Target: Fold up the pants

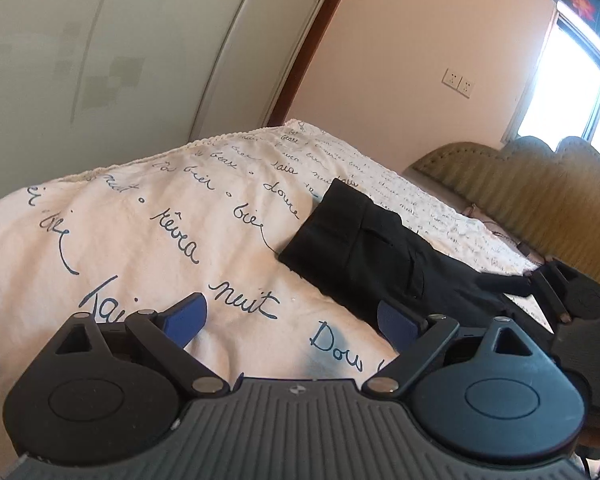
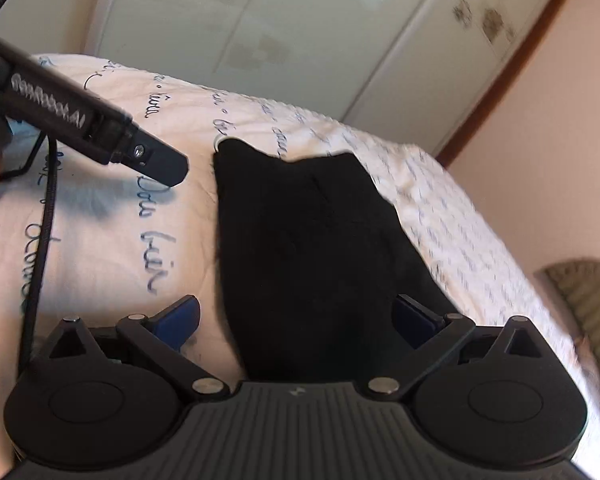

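Observation:
Black pants point(image 1: 364, 256) lie folded on a white bed cover point(image 1: 140, 240) with blue handwriting. In the left wrist view my left gripper point(image 1: 292, 320) is open and empty, just left of the pants' near edge. The right gripper shows at the right edge of that view point(image 1: 556, 296). In the right wrist view the pants point(image 2: 312, 248) lie straight ahead, and my right gripper point(image 2: 296, 320) is open with its blue pads either side of the near end of the cloth, not closed on it. The left gripper point(image 2: 156, 164) reaches in from the upper left.
A pale wardrobe point(image 1: 100, 40) stands behind the bed. A pink wall with sockets point(image 1: 458, 82) and a bright window point(image 1: 572, 80) are at the right. A green padded headboard point(image 1: 520, 184) stands beyond the bed.

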Demonstrator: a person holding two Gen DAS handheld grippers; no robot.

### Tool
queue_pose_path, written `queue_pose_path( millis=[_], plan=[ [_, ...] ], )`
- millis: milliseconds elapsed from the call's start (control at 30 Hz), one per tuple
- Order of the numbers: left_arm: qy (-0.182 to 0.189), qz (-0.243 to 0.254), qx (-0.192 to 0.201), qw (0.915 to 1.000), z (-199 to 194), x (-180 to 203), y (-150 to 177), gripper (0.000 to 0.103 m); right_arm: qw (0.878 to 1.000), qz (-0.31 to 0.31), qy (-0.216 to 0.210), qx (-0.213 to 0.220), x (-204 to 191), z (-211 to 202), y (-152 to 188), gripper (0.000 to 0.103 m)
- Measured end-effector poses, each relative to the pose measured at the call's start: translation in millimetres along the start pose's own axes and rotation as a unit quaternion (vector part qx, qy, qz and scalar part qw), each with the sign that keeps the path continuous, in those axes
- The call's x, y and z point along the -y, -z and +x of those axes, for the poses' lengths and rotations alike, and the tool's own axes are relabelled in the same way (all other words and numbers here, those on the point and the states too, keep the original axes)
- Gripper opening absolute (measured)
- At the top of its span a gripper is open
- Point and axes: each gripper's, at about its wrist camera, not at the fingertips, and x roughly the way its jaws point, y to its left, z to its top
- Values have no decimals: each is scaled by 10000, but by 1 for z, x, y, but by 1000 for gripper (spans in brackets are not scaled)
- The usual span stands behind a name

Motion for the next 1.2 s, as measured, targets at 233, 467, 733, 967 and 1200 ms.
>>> queue_pose_path(
  millis=[233, 467, 733, 967, 1200],
  plan=[
    [93, -178, 87, 9998, -2, -4, 1, 94, 9984, -449, 337, 82, -9, 40, -24, 103],
    [194, -359, 126, 9991, -3, -9, 1, 95, 9943, -970, 440, 65, -20, 50, -41, 102],
    [262, -478, 173, 9984, -3, -12, 2, 95, 9924, -1127, 495, 68, -25, 50, -40, 101],
    [266, -503, 166, 9982, -4, -12, 2, 95, 9951, -956, 249, 86, -25, 56, -40, 51],
    [319, -634, 129, 9974, -4, -16, -1, 95, 9988, -497, -35, 20, -20, 55, -41, 22]
  ],
)
